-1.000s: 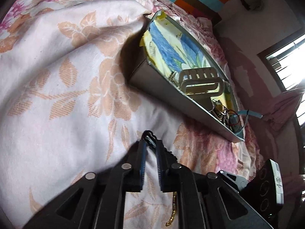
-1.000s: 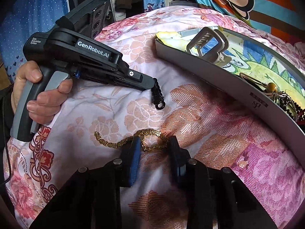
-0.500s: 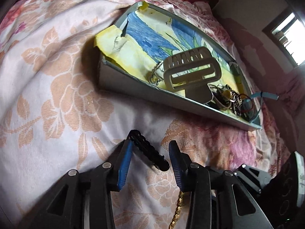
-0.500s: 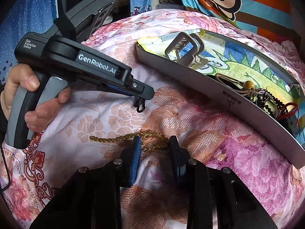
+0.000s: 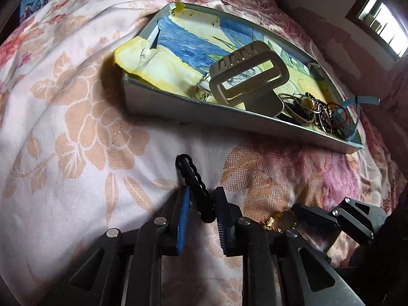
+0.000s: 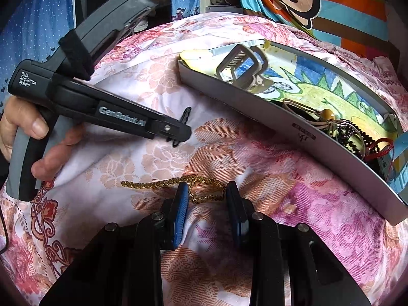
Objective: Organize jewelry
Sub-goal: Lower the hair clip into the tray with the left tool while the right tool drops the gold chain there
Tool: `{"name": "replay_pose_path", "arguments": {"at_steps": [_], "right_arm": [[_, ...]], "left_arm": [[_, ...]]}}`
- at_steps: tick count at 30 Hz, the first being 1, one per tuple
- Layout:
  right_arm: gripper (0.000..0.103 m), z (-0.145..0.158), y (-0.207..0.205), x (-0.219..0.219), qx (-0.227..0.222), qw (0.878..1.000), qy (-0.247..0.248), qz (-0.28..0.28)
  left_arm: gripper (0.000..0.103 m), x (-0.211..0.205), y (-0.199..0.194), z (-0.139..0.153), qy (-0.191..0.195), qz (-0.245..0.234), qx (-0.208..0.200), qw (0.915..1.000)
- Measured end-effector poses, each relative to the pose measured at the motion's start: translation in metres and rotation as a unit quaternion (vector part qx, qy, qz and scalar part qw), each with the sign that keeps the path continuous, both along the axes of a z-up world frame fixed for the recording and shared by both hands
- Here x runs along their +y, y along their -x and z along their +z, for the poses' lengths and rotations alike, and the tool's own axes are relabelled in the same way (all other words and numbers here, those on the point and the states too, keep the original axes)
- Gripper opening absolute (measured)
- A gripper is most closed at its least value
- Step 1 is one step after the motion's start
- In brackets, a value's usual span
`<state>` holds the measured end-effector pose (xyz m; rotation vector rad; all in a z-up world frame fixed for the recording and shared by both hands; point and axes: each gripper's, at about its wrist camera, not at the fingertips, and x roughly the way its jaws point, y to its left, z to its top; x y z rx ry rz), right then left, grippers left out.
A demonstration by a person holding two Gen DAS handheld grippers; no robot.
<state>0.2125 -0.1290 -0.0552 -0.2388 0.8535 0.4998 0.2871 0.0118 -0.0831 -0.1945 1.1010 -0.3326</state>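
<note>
**Black clip in my left tongs, gold chain between the right pads**

My left gripper [image 5: 200, 205] has its jaws narrowly parted with a black wavy hair clip [image 5: 194, 179] slanting between them; I cannot tell whether the pads pinch it. My right gripper [image 6: 207, 199] stands open wide, flanking a gold chain [image 6: 173, 182] lying on the floral bedspread [image 5: 76, 117], gripping nothing. Just beyond, the grey tray [image 5: 204, 111] holds a beige claw clip [image 5: 248, 76] and a tangle of beaded jewelry [image 5: 316, 112] at its far end.
</note>
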Motion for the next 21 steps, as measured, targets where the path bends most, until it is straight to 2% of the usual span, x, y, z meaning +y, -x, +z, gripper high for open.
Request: {"name": "replay_pose_path", "arguments": {"at_steps": [2,11,15,21], "right_arm": [[0.027,0.002,-0.001,-0.004,-0.005,1.0,0.0,-0.007],[0.027,0.011,-0.009,-0.029,-0.024,0.998,-0.031,-0.048],[0.027,0.02,-0.007,-0.032,-0.057,0.997,-0.035,-0.049],[0.027,0.04,-0.006,-0.044,-0.103,0.992,-0.04,-0.061]], "left_arm": [[0.014,0.001,0.001,0.0,0.013,-0.003,0.0,0.9999],[0.014,-0.006,0.011,0.002,0.013,-0.023,-0.012,0.9996],[0.014,-0.017,0.019,0.008,0.011,-0.044,-0.024,0.9987],[0.014,-0.022,0.033,0.029,0.032,-0.057,-0.063,0.9959]]}}
